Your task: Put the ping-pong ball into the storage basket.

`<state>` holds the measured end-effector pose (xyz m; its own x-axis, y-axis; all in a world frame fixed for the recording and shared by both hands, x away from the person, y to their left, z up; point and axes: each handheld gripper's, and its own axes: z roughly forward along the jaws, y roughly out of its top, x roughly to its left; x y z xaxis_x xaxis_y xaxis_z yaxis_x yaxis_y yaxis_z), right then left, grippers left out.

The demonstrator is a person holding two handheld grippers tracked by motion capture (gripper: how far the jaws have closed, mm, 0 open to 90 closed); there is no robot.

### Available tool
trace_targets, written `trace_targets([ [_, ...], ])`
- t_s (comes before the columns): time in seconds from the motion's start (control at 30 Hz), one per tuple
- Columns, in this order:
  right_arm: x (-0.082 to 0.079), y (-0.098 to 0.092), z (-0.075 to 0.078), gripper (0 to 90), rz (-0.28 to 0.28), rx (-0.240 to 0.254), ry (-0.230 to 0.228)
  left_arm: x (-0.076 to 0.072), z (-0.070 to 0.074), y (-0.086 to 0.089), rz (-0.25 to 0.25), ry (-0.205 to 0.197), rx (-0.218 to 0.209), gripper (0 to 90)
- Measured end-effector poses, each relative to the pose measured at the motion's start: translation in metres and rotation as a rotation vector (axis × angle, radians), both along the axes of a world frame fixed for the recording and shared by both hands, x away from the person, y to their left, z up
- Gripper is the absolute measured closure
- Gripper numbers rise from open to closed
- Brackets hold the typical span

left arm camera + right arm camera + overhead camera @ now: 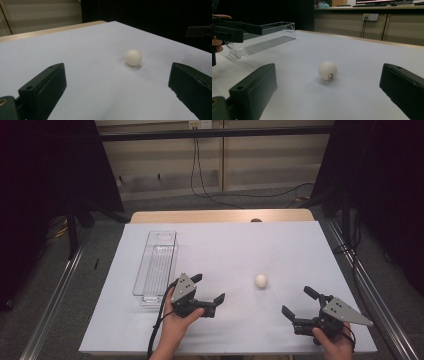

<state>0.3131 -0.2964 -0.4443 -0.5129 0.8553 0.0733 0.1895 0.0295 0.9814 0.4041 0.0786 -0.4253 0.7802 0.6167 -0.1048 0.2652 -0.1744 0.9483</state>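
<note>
1. Clear tray [156,265]: a long, transparent, open-topped container lying flat on the counter [220,245]. It sits beyond and to the outer side of the left gripper's jaws, its near end just beside that gripper. In the right gripper view the clear tray [262,37] lies far off, past that view's left jaw.

2. Left gripper [210,290]: held in the person's left hand [176,317], low over the counter. Its jaws are spread wide apart and grasp nothing. They point toward the ball. In the right gripper view it appears at the upper left edge as the left gripper [239,28], in front of the tray.

3. Ball [261,280]: a small white sphere resting on the white sheet that covers the counter. It lies ahead of both sets of jaws, roughly between the two grippers, touching neither. In the left gripper view the ball [133,57] stands beyond the jaw tips, nearer the right jaw than the left. In the right gripper view the ball [327,70] stands beyond the jaw tips, about midway across the gap, with small printing on its near face.

4. Right gripper [299,302]: held in the person's right hand [334,345], low over the counter. Its jaws are released, wide apart, and empty. They point toward the ball.
</note>
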Motion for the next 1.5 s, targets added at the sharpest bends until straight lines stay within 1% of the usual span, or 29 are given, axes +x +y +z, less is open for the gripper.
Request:
trace_targets([
  [0.07,0.0,0.0,0.0,0.8,0.0,0.0,0.0,0.001,0.0,-0.001,0.0,-0.002,0.002,1.7],
  [0.1,0.0,0.0,0.0,0.8,0.0,0.0,0.0,0.0,0.0,-0.002,0.003,0.004,-0.002,1.8],
  [0.13,0.0,0.0,0.0,0.8,0.001,0.001,0.003,0.002,0.0,-0.002,-0.006,-0.006,-0.01,1.8],
  [0.17,0.0,0.0,0.0,0.8,0.001,0.001,0.003,0.002,0.0,-0.002,-0.006,-0.006,-0.01,1.8],
  [0.2,0.0,0.0,0.0,0.8,-0.002,0.002,0.001,0.002,0.001,-0.002,0.0,-0.001,0.003,1.8],
  [0.3,0.0,0.001,0.0,0.8,-0.005,0.004,0.001,0.003,0.002,-0.003,-0.007,-0.005,0.011,1.8],
  [0.33,0.0,0.001,0.0,0.8,-0.006,0.004,-0.002,0.003,0.002,-0.006,-0.006,-0.002,0.001,1.8],
  [0.37,0.0,0.001,0.0,0.8,-0.005,0.003,0.0,0.003,0.002,-0.006,-0.006,-0.002,0.001,1.8],
  [0.47,0.0,0.001,0.0,0.8,-0.006,0.004,-0.002,0.005,0.002,-0.007,-0.013,-0.002,0.014,1.8],
  [0.5,0.0,0.001,0.0,0.9,-0.006,0.004,-0.003,0.005,0.002,-0.008,-0.01,0.004,0.005,1.8],
  [0.57,0.0,0.001,0.0,0.9,-0.004,0.003,-0.001,0.006,0.002,-0.009,-0.012,0.001,0.009,1.9],
  [0.6,0.0,0.001,0.0,0.9,-0.005,0.005,-0.001,0.006,0.003,-0.009,-0.018,0.002,0.02,1.8],
  [0.67,0.0,0.001,0.0,0.9,-0.006,0.004,-0.002,0.006,0.002,-0.011,-0.016,0.001,0.008,1.9],
  [0.7,0.0,0.001,0.0,0.9,-0.006,0.004,-0.002,0.007,0.002,-0.012,-0.017,0.006,0.018,1.9],
  [0.87,0.001,0.001,0.0,1.0,-0.005,0.004,-0.002,0.009,0.002,-0.014,-0.022,0.009,0.024,1.9],
  [0.9,0.0,0.001,0.0,1.0,-0.004,0.004,-0.002,0.009,0.002,-0.016,-0.025,0.009,0.008,1.9],
  [0.93,0.0,0.001,0.0,1.0,-0.002,0.004,0.0,0.009,0.002,-0.016,-0.019,0.013,0.022,1.9],
  [1.03,0.0,0.001,0.0,1.0,-0.003,0.005,0.0,0.009,0.002,-0.018,-0.023,0.014,0.015,1.9],
  [1.1,0.0,0.001,0.0,1.0,-0.003,0.005,-0.001,0.01,0.002,-0.019,-0.022,0.018,0.031,1.9],
  [1.17,0.0,0.001,0.0,1.0,-0.002,0.005,0.001,0.011,0.001,-0.021,-0.029,0.019,0.02,2.0],
  [1.2,0.0,0.001,0.0,1.0,-0.002,0.005,0.001,0.011,0.002,-0.021,-0.023,0.023,0.036,2.0],
  [1.23,0.0,0.001,0.0,1.0,0.001,0.005,0.003,0.012,0.001,-0.023,-0.028,0.025,0.027,2.0],
  [1.3,0.0,0.0,0.0,1.0,0.001,0.004,0.002,0.012,0.0,-0.024,-0.025,0.027,0.03,2.0],
  [1.33,0.0,0.0,0.0,1.0,0.003,0.006,0.005,0.012,0.0,-0.024,-0.031,0.023,0.035,2.0],
  [1.37,0.0,0.001,0.0,1.1,0.002,0.005,0.004,0.013,0.0,-0.024,-0.032,0.026,0.053,2.0],
  [1.4,0.0,0.001,0.0,1.1,0.002,0.005,0.004,0.012,0.0,-0.026,-0.025,0.032,0.039,2.0],
  [1.43,0.0,0.001,0.0,1.1,0.004,0.003,0.001,0.013,-0.001,-0.026,-0.032,0.028,0.033,2.0],
  [1.47,0.0,0.001,0.0,1.1,0.005,0.003,0.002,0.013,-0.001,-0.026,-0.031,0.027,0.034,2.0],
  [1.5,0.0,0.001,0.0,1.1,0.005,0.003,0.002,0.013,0.0,-0.026,-0.027,0.027,0.047,2.0],
])
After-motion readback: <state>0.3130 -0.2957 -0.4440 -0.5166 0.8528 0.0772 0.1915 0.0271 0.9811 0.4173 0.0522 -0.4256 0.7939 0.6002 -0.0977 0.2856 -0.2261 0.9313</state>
